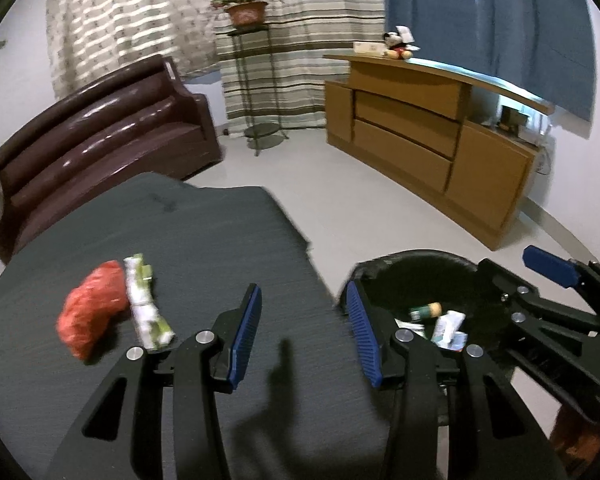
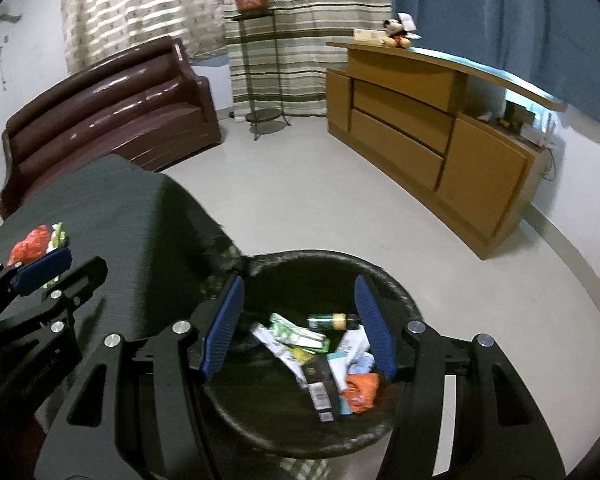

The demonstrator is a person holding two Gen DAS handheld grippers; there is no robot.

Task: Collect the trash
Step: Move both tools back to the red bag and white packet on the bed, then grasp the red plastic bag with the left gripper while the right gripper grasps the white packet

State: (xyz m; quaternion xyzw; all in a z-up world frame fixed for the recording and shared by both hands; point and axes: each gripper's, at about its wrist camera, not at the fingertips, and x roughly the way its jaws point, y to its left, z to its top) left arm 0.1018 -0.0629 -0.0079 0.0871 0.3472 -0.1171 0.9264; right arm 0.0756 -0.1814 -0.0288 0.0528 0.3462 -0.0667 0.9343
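A crumpled red wrapper [image 1: 92,314] and a white-and-green wrapper [image 1: 146,306] lie side by side on the dark grey table [image 1: 204,240]; both show small in the right wrist view [image 2: 30,246]. My left gripper [image 1: 306,338] is open and empty above the table's right edge, to the right of both wrappers. A black bin [image 2: 396,292] stands on the floor beside the table and holds several wrappers and a small bottle [image 2: 327,322]. My right gripper [image 2: 300,326] is open and empty directly over the bin; it also shows in the left wrist view [image 1: 552,266].
A dark brown sofa [image 1: 96,132] stands behind the table. A metal plant stand with a potted plant [image 1: 246,12] is by the striped curtains. A wooden cabinet [image 1: 432,140] with a plush toy [image 1: 398,46] lines the right wall. Pale floor lies between.
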